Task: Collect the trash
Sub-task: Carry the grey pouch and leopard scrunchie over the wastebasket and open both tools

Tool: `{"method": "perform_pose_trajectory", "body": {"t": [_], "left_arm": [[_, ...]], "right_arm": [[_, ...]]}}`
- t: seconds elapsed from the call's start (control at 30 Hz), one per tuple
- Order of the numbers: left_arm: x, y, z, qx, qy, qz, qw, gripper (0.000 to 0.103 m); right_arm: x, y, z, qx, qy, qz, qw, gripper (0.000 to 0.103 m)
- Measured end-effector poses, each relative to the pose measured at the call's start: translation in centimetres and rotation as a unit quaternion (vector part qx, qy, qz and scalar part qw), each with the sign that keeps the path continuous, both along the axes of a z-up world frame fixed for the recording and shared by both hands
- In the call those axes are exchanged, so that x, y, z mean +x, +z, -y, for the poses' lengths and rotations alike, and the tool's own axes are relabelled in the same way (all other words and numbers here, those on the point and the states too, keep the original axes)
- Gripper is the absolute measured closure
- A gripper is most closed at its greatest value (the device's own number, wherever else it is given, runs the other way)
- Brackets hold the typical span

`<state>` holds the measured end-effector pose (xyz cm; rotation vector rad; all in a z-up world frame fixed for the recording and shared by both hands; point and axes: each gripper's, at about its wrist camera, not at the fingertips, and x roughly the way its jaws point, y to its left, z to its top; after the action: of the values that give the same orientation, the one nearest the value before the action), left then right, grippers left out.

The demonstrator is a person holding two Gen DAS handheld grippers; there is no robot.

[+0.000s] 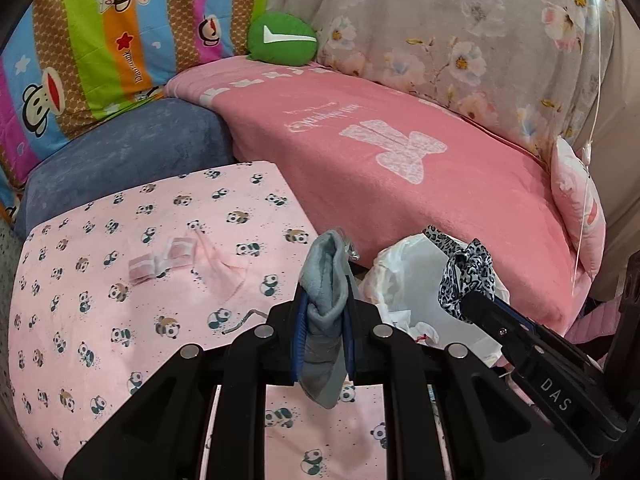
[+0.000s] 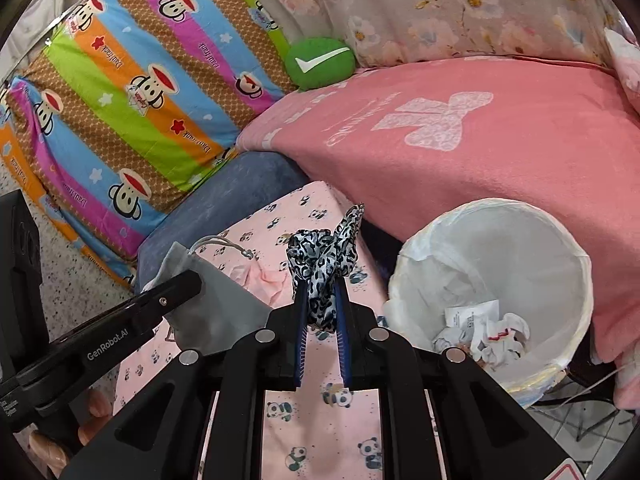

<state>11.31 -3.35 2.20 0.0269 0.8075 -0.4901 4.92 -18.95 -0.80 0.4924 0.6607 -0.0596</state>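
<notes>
My left gripper [image 1: 326, 294] is shut on a grey fleece drawstring pouch [image 1: 324, 280], held up over the panda-print pink sheet [image 1: 100, 280]. My right gripper [image 2: 322, 294] is shut on a knotted black-and-white leopard-print cloth [image 2: 324, 264]. Just right of it, below the bed edge, stands a bin lined with a white bag [image 2: 576, 280], with crumpled papers [image 2: 480, 332] at its bottom. The left wrist view shows the right gripper [image 1: 466, 304] with the leopard cloth [image 1: 466, 272] over the bin bag [image 1: 400, 276]. In the right wrist view, the left gripper [image 2: 188, 280] and pouch [image 2: 224, 312] are at the left.
Pink wrapper pieces [image 1: 160, 260] and a crumpled pink cloth [image 1: 224, 268] lie on the panda sheet. Behind are a pink blanket [image 1: 380, 152], a blue cushion [image 1: 120, 160], a striped monkey-print quilt [image 1: 100, 40] and a green cushion [image 1: 282, 38]. Speckled floor [image 2: 68, 268] lies to the left.
</notes>
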Motion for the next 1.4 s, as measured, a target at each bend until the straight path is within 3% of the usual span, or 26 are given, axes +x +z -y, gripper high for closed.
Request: {"method": "perform_pose_trajectory", "body": {"t": [0.53, 1.27, 1.33, 1.4], "left_arm": [[-1.2, -0.4, 8.5, 0.006, -0.083, -0.016, 0.9964, 0.088], [-0.5, -2.2, 14.7, 0.011, -0.13, -0.038, 0.9907, 0.085], [-0.3, -2.2, 14.7, 0.008, -0.129, -0.04, 0.9907, 0.08], [-0.2, -2.1, 14.6, 0.009, -0.117, -0.032, 0.9925, 0.061]], "right_arm": [[-2.4, -1.2, 7.7, 0.001, -0.055, -0.012, 0.998, 0.089], [-2.5, -3.3, 12.0, 0.001, -0.091, -0.034, 0.995, 0.089], [-2.5, -3.3, 12.1, 0.0, -0.092, -0.035, 0.995, 0.089], [-2.5, -3.3, 12.2, 0.0, -0.094, -0.036, 0.995, 0.089]]}}
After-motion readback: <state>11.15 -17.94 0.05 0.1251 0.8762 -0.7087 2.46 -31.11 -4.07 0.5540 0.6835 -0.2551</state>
